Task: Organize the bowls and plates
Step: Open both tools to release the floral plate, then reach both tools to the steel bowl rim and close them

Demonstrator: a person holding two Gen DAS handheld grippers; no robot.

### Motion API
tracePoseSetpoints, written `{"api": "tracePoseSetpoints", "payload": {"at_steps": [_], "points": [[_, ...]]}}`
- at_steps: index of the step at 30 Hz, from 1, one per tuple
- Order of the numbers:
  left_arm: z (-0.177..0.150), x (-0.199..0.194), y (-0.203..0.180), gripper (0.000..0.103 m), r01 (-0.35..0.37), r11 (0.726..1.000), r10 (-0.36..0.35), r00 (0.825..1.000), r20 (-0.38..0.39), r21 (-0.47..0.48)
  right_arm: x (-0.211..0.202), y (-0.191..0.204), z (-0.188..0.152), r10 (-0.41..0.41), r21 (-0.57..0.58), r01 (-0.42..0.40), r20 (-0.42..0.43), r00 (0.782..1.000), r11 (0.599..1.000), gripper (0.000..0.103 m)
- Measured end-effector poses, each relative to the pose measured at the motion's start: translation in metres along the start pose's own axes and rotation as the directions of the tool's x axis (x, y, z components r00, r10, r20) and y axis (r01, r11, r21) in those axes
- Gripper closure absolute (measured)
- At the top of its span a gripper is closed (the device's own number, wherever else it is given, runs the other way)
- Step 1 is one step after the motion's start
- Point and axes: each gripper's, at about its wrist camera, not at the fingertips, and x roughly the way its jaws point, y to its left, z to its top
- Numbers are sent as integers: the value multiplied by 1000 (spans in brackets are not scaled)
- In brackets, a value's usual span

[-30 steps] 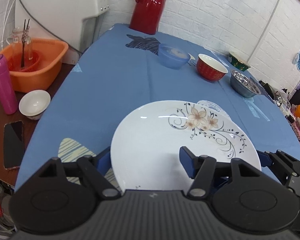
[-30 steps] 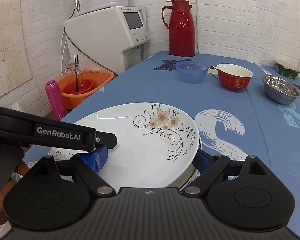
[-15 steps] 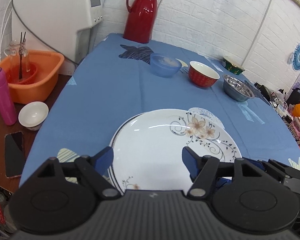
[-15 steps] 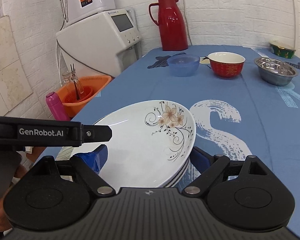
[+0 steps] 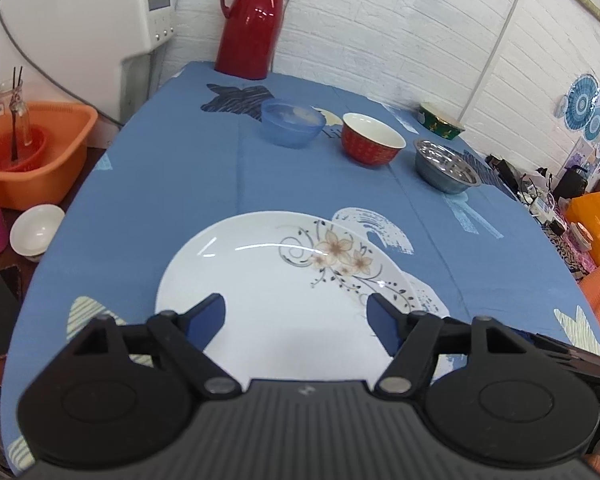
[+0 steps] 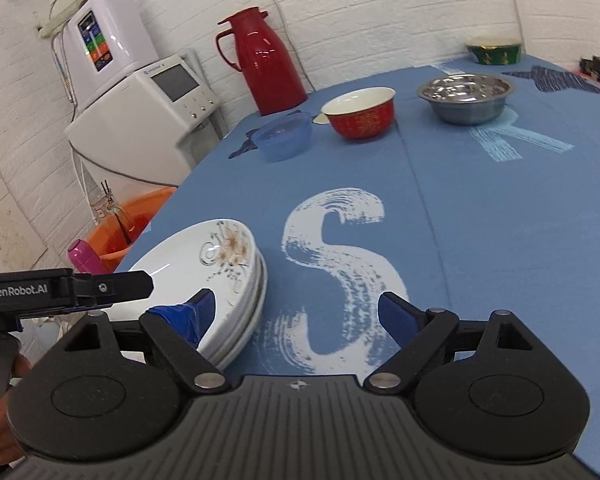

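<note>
Plates (image 6: 228,276) stacked at the near left edge of the blue-clothed surface (image 6: 480,216), top one white with a flower print. Left gripper (image 5: 298,312) hovers over the stack, fingers (image 5: 206,314) wide apart, nothing between them. Right gripper (image 6: 296,314) sits just right of the stack, over the white "S" print; fingers spread and empty. Bowls in a row at the far side, well apart from the plates: blue (image 5: 293,122), red (image 5: 372,143), steel (image 5: 446,165), green (image 5: 440,121). Red flask (image 5: 250,20) stands behind them, at the far edge.
</note>
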Motion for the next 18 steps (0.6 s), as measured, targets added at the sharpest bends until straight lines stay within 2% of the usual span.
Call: {"api": "tracePoseSetpoints", "payload": {"at_steps": [7,11,15,18], "points": [[16,28,-51,33,48,998,-47,998,-48,32,-18,-53,1,-61,124,59,12,998,990,27],[45,59,-94,33,103,995,-102,991,-87,8,-27,-90,16,-66,150,62,22,998,987,27],[93,108,-134,33,160,984,-168,980,-109,-76,-25,-130,57,-101,127,94,52,994,987,27],[130,155,-158,33,147,978,-163,981,-108,-149,-8,-164,106,-149,94,143,61,987,985,27]]}}
